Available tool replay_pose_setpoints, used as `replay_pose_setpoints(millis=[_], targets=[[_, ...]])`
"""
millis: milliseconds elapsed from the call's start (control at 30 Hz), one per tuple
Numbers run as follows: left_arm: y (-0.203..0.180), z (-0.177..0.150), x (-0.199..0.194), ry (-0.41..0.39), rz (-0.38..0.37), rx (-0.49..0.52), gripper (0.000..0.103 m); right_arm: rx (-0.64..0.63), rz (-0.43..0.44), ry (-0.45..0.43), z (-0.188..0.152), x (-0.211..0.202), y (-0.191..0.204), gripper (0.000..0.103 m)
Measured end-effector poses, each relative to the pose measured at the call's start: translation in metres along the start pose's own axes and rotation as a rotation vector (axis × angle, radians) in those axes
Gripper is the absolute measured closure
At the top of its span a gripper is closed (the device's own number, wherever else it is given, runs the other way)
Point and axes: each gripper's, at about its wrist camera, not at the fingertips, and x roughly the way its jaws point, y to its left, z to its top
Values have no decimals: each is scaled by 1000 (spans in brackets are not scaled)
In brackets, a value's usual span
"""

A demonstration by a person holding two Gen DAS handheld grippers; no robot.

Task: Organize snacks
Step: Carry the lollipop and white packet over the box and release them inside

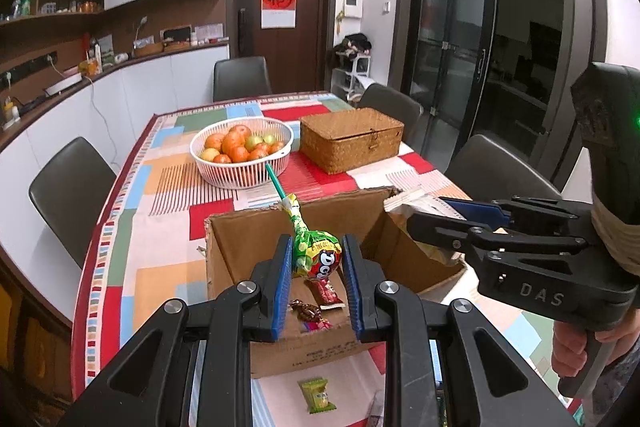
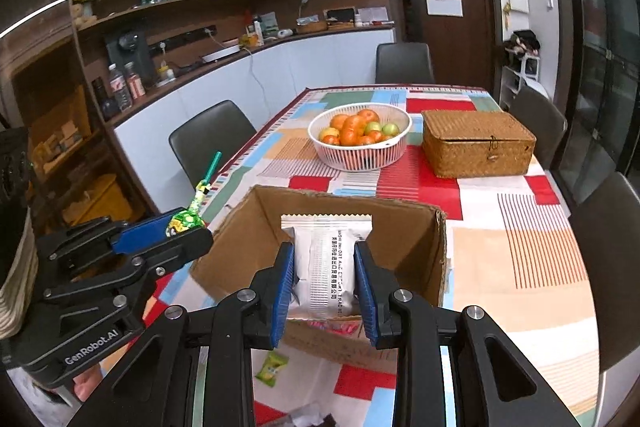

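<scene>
Hovering over the open cardboard box (image 1: 256,231), both tongs carry a snack and both are closed on it. The left tongs (image 1: 314,263) pinch the wrapped head of a lollipop (image 1: 318,253) between their blue pads; its green stick runs up and away from the tongs, toward the white fruit basket (image 1: 240,179) farther along the table (image 1: 160,211). The right tongs (image 2: 324,279) clamp a white sealed packet (image 2: 326,259) by its sides, its long axis upright and in line with the fingers, its crimped top edge level with the far wall of the box.

What the coming move turns on, as I judge it, is that each snack hangs above the box opening, not beside it: the box floor, with a few wrapped sweets (image 1: 320,293) already lying on it, sits directly below the lollipop in the left view, and below the packet in the right view. So the drop is downward for both, with neither hand clearly nearer. The tongs sit close side by side, so the lollipop's stick could catch the box wall.

A green-wrapped sweet (image 1: 317,394) lies on the table, outside the box on the near side, waiting to be collected.
</scene>
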Motion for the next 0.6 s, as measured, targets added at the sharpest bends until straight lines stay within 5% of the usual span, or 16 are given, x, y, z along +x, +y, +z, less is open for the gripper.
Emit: replay_pose_setpoints(millis=[133, 200, 233, 267, 600], targets=[[5, 4, 15, 36, -7, -14, 78, 16, -7, 15, 5, 11, -5, 72], [4, 6, 19, 46, 22, -18, 57, 25, -11, 20, 4, 16, -7, 72], [6, 6, 19, 41, 41, -22, 33, 28, -19, 25, 4, 18, -8, 67], [7, 6, 15, 20, 62, -26, 29, 35, -35, 29, 4, 21, -10, 63], [-8, -15, -31, -91, 156, 21, 29, 57, -134, -61, -14, -17, -5, 41]])
